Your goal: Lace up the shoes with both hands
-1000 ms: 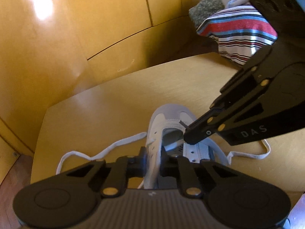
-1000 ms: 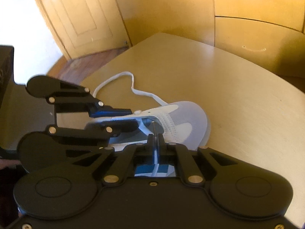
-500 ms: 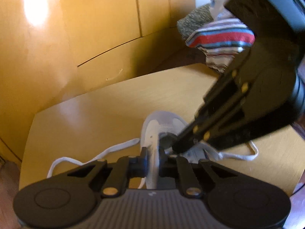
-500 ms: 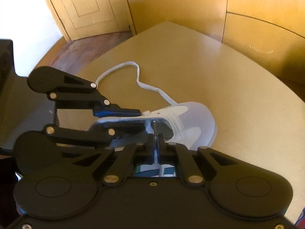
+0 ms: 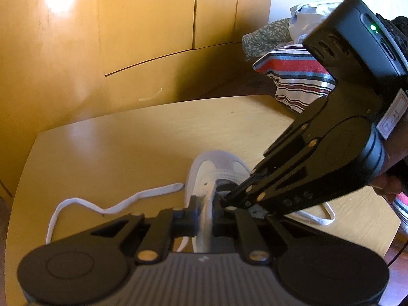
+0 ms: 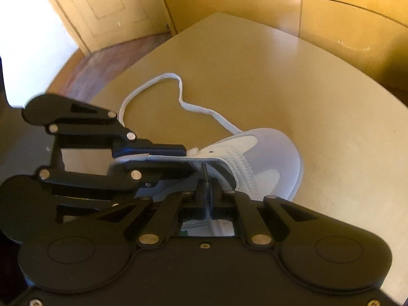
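A grey-and-white sneaker [image 5: 216, 168] sits low and centre on a yellow wooden table [image 5: 127, 148], its white shoelace [image 5: 107, 207] trailing toward the lower left. The left gripper [image 5: 205, 215] clamps the shoe's eyelet flap; the right gripper [image 6: 207, 191] is pinched on a thin lace tip.

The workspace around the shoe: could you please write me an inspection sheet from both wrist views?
Surface: wooden table, bare apart from the job's things.
Job's things: white shoe on the table, toe pointing away from the tongs; white lace trailing loose on both sides of it.
Clutter: none on the table.
Grippers: left tongs shut on the shoe's eyelet flap; right tongs shut on a thin dark piece at the shoe's opening, what it is cannot be told.
Cables: thin dark cord at the table's right edge.
Surroundings: yellow panelled walls, a door, striped fabric beyond the table.
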`<state>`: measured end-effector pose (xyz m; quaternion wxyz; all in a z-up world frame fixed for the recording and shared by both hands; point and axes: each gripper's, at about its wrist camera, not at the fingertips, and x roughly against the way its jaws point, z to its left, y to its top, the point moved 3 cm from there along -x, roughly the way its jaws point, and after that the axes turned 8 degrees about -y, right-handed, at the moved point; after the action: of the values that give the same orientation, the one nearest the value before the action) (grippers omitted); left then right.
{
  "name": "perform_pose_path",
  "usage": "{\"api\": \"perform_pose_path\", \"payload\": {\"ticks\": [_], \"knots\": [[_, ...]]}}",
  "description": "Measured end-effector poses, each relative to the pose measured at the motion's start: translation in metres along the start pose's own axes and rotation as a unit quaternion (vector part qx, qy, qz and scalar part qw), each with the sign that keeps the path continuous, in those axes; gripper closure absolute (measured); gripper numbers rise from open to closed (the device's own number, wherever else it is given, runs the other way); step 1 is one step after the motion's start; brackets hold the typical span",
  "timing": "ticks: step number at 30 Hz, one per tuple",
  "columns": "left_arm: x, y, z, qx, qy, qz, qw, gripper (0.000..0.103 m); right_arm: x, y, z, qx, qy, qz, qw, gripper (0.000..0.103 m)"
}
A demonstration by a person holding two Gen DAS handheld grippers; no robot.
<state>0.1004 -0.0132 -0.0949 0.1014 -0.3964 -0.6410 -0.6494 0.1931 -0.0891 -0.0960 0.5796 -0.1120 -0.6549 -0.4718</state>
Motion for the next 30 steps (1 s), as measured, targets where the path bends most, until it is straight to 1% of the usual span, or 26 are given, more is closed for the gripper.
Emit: {"api": "perform_pose_path", "payload": {"ticks": [8,16,24,30], "knots": [[0.003,-0.001,-0.003,-0.016,0.004,0.001,0.9999,0.094,-0.002,-0.003,-0.009,-0.032,0.019,0.000,0.999,0.101],[0.004,-0.002,-0.011,-0.052,0.015,0.004,0.9985,0.094,-0.006,-0.005,-0.014,-0.045,0.025,0.000,0.999,0.101],[0.004,-0.003,-0.024,-0.112,0.033,0.012,0.9931,0.094,-0.010,-0.002,-0.008,-0.034,0.016,0.008,0.999,0.101],[0.004,-0.004,-0.032,-0.153,0.042,0.022,0.9871,0.094,-0.012,0.001,-0.004,-0.019,0.003,0.010,1.000,0.101]]}}
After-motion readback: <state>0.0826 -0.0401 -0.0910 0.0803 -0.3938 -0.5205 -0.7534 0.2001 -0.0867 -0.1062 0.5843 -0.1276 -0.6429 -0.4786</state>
